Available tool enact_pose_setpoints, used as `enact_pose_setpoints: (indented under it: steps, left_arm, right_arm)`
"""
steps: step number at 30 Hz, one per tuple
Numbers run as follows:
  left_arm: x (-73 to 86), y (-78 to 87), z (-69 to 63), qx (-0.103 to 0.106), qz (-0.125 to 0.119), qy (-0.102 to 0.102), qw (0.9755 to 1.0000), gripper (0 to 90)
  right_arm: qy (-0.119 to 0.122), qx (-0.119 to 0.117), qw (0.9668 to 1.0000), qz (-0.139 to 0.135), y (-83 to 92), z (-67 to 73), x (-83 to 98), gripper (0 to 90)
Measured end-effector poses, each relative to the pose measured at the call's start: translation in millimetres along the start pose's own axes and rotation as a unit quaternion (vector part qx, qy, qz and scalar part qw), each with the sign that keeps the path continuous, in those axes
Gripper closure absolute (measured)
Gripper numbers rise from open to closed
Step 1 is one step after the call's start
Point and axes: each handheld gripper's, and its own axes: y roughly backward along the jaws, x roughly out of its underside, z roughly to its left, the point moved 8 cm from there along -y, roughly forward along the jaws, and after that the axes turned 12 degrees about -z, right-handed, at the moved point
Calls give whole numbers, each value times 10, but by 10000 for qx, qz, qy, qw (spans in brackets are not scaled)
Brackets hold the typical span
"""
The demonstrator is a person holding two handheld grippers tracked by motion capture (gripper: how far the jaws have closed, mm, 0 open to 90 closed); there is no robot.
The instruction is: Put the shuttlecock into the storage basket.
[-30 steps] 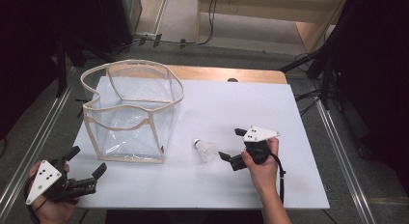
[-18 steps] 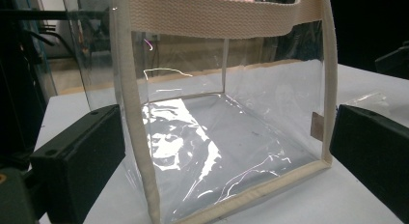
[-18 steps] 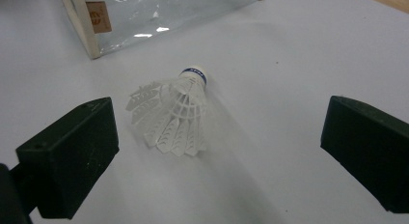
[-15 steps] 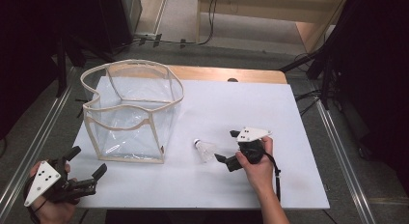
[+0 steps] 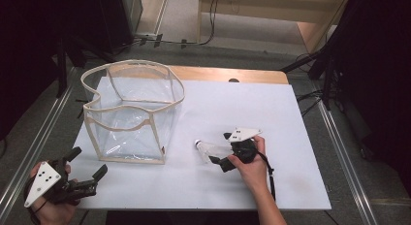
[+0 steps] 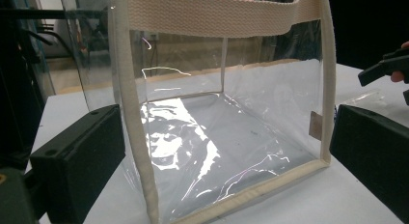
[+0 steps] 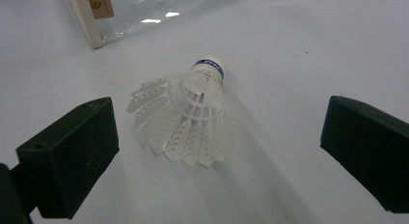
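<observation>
A white feather shuttlecock [image 5: 206,148] lies on its side on the white table [image 5: 242,104], cork end pointing left. My right gripper [image 5: 220,149] is open, with one jaw on either side of the feather skirt and not touching it. In the right gripper view the shuttlecock [image 7: 190,118] lies between the wide-apart jaws of that gripper [image 7: 217,151]. A clear plastic bag with cream trim [image 5: 131,113] stands open-topped at the table's left. My left gripper [image 5: 88,162] is open near the front left corner, facing the bag [image 6: 217,137]. Nothing is between the jaws of the left gripper [image 6: 224,151].
The bag's near corner [image 7: 91,16] lies just beyond the shuttlecock. The right gripper's jaw [image 6: 386,69] shows far off past the bag's right edge. A wooden strip [image 5: 228,74] runs along the table's back edge. Dark stands and cables surround the table.
My right gripper has moved left up to the shuttlecock, so that its jaws now flank the feathers. The left gripper and the bag have stayed put.
</observation>
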Motion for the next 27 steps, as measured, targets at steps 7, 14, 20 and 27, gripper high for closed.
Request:
enact_pose_setpoints:
  steps: [7, 14, 20, 27]
  left_arm:
    - [2, -2, 11, -16, -4, 57, 10000, 0]
    - [2, -2, 13, -17, -6, 66, 10000, 0]
    - [5, -5, 2, 37, 9, 62, 10000, 0]
    - [12, -8, -9, 82, 30, 59, 9999, 0]
  right_arm:
    - [11, -5, 9999, 108, -32, 4, 13, 0]
    - [35, -11, 9999, 137, -61, -1, 14, 0]
    - [36, 7, 9999, 147, -91, -12, 7, 157]
    - [13, 37, 9999, 125, -133, -19, -18, 165]
